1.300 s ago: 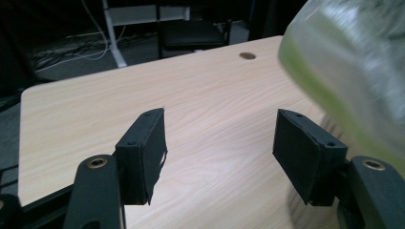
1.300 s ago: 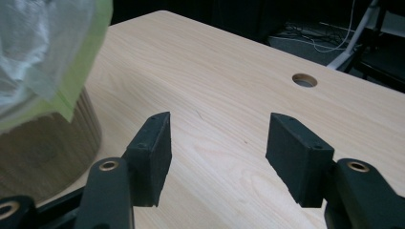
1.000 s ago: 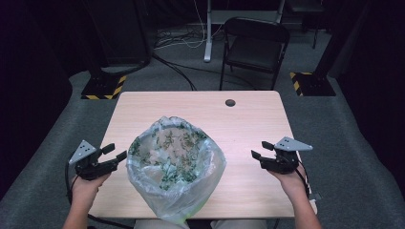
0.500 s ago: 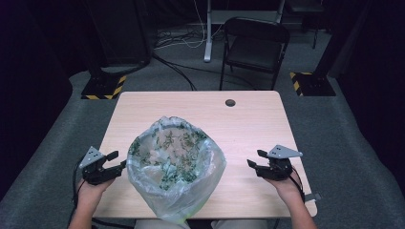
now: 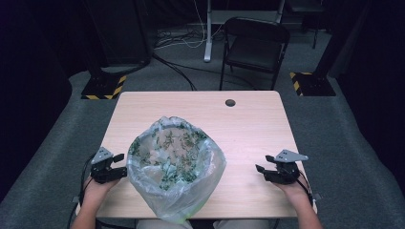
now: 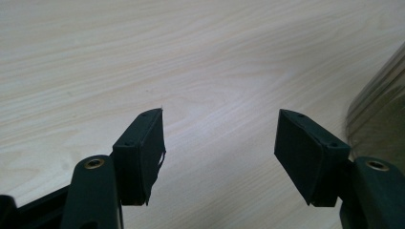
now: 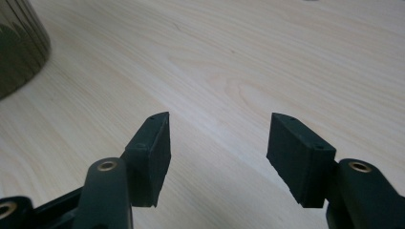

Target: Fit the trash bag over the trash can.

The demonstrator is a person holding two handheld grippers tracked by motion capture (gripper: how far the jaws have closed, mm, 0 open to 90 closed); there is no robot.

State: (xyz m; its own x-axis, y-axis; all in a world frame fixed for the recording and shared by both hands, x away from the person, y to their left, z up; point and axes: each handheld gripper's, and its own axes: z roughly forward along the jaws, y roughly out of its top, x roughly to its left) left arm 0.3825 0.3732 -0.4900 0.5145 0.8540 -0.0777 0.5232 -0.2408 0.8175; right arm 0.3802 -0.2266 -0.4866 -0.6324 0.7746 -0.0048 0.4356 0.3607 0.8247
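Note:
A clear plastic bag [image 5: 174, 167] lining a bin stands at the table's near middle, with green leafy scraps inside. My left gripper [image 5: 120, 165] sits low at the table's near left, just beside the bag, its jaws open and empty. In the left gripper view the left gripper [image 6: 219, 138] points over bare wood, with the bag's side [image 6: 382, 114] at the right edge. My right gripper [image 5: 259, 172] rests low at the near right, apart from the bag, open and empty. The right gripper view shows the right gripper [image 7: 217, 138] over wood and the bag's side [image 7: 19, 47] at top left.
The light wooden table [image 5: 248, 129] has a dark round hole [image 5: 230, 102] near its far edge. A black folding chair [image 5: 255, 47] stands behind the table. Grey carpet surrounds it, with yellow-and-black striped stand bases [image 5: 102, 88] on both sides.
Both hands have sunk and drawn back toward the table's near edge, down to the tabletop. The jaws stay open and the bag has not moved.

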